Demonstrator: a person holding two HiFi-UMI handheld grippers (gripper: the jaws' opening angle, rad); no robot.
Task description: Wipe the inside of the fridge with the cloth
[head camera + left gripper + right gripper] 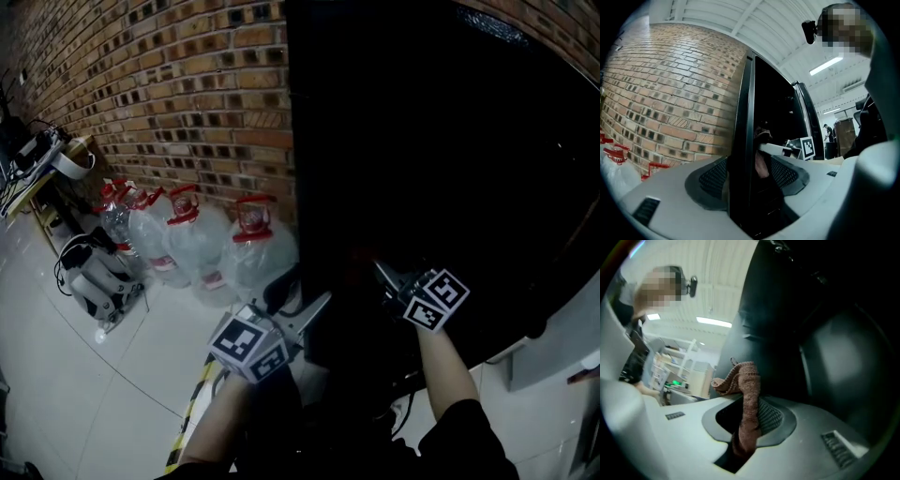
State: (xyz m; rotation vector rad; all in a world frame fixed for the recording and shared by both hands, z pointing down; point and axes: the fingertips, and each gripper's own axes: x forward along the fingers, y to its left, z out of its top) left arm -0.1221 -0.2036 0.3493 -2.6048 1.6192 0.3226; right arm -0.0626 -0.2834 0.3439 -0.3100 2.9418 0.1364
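Left tongs [749, 173] are closest, and their jaws stand wide. The thin black door edge [740, 140] of the fridge [422, 141] is between them, but the pads do not seem to squeeze it. Right tongs [749, 420] are pinched tight on the brown cloth [747, 385]. It sticks up out of the jaws and flops over at the top. The cloth is up by the dark fridge, close to the left tongs, but I cannot tell if it touches anything.

I think the job is only at the start. The cloth is picked up and ready, and the door looks a bit open. No wiping shows yet, so all the rubbing inside is still to do.

It is too dark to see into the fridge, so I cannot tell what it holds, or whether it has shelves. Big clear bottles [197, 239] with red tops stand on the floor by the brick wall [187, 84], just beside the fridge. They look see-through, but I cannot tell how full they are.
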